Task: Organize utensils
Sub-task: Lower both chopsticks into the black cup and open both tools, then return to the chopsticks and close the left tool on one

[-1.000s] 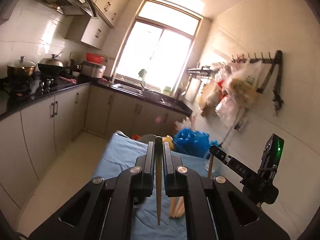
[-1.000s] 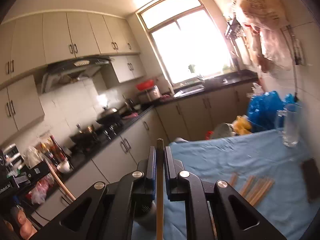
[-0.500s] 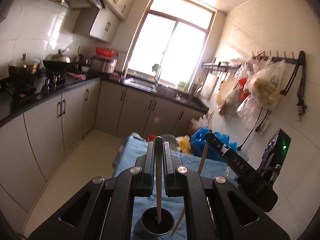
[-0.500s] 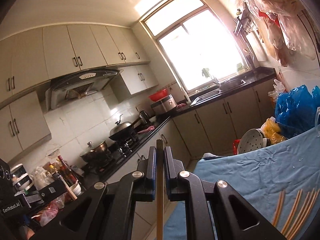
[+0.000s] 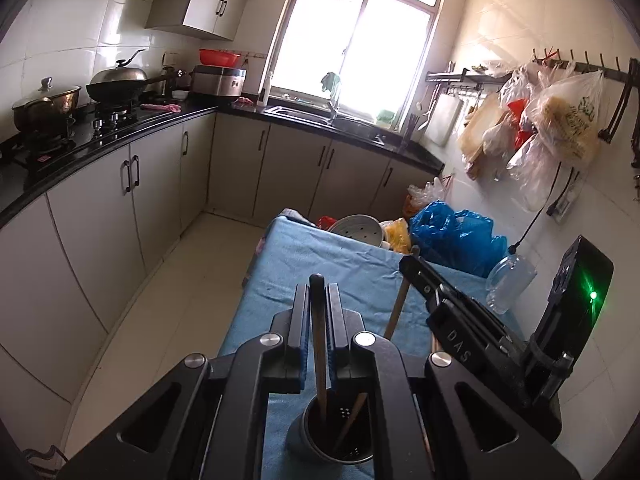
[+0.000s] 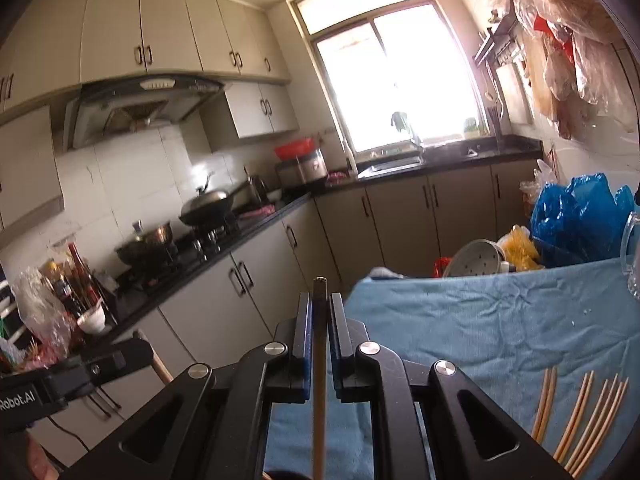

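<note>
The left claw (image 5: 319, 312) is staying clenched on a dark-tipped chopstick (image 5: 318, 356), its pads pinching the shaft near the top. That stick is hanging straight down, and its lower end is now sitting inside the holder (image 5: 332, 436), the dark perforated metal cup standing on the blue-clothed desk (image 5: 340, 264) directly below the claw. A second ago the holder was out of the left view; half a second ago the tip was only just reaching the rim. So the claw has been coming down over the holder, and this stick looks ready to drop.

The right claw (image 5: 416, 276) is reaching in from the right of the holder, also clamped on a chopstick (image 5: 394, 316), which is slanting down so that its lower end is already resting inside the holder beside the first. In the right wrist view that claw (image 6: 319, 312) is gripping its stick (image 6: 319, 392) with the pads just starting to ease, though the shaft is not visibly loose yet. A moment ago this stick was hanging clear of the rim.

Well to the right of the holder, loose chopsticks (image 6: 584, 420) are lying spread on the cloth, so the job seems partly done. Both held sticks are where they belong; letting go looks like the step in hand, then returning for the loose ones.
</note>
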`<action>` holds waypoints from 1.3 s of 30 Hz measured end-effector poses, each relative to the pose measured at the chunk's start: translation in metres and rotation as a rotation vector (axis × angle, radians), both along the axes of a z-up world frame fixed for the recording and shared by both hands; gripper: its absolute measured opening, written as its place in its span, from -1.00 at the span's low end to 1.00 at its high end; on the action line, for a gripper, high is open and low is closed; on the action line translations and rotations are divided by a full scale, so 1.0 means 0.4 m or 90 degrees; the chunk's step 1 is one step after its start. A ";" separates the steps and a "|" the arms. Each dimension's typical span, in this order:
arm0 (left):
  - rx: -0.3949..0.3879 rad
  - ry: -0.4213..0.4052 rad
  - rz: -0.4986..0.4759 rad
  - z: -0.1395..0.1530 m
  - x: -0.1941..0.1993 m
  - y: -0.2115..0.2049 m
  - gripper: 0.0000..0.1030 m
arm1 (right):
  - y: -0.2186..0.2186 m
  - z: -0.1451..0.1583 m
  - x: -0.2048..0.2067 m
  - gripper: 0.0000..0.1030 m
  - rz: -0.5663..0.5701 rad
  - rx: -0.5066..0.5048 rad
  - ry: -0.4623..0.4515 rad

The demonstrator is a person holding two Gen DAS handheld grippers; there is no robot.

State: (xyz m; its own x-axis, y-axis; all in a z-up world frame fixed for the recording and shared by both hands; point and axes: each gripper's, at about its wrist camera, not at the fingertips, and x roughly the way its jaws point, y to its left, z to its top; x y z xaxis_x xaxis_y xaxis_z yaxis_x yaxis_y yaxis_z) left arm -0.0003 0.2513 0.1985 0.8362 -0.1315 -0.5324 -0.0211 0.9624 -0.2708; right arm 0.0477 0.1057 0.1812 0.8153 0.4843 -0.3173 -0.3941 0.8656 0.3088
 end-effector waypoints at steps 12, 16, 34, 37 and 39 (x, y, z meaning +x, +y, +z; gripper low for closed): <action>-0.004 -0.022 0.036 0.031 -0.083 0.002 -0.23 | -0.033 -0.003 -0.048 0.35 -0.011 -0.037 0.000; 0.001 -0.029 0.050 0.053 -0.126 -0.005 -0.22 | -0.077 0.027 -0.084 0.45 -0.024 -0.039 -0.009; 0.005 0.054 -0.139 -0.047 -0.167 -0.379 0.09 | -0.579 -0.104 -0.212 0.60 -0.211 -0.067 0.136; -0.005 0.102 -0.155 -0.114 -0.111 -0.448 0.08 | -0.672 -0.166 -0.199 0.60 -0.225 -0.038 0.202; 0.001 0.125 -0.160 -0.160 -0.069 -0.493 0.08 | -0.719 -0.208 -0.185 0.57 -0.226 -0.014 0.238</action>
State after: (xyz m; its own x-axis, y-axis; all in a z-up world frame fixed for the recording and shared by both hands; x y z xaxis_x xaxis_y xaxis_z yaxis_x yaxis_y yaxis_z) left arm -0.0278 0.0542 0.1343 0.6584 -0.3201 -0.6812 0.1657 0.9445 -0.2837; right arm -0.0262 -0.1820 0.0980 0.7576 0.1884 -0.6249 0.0589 0.9338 0.3530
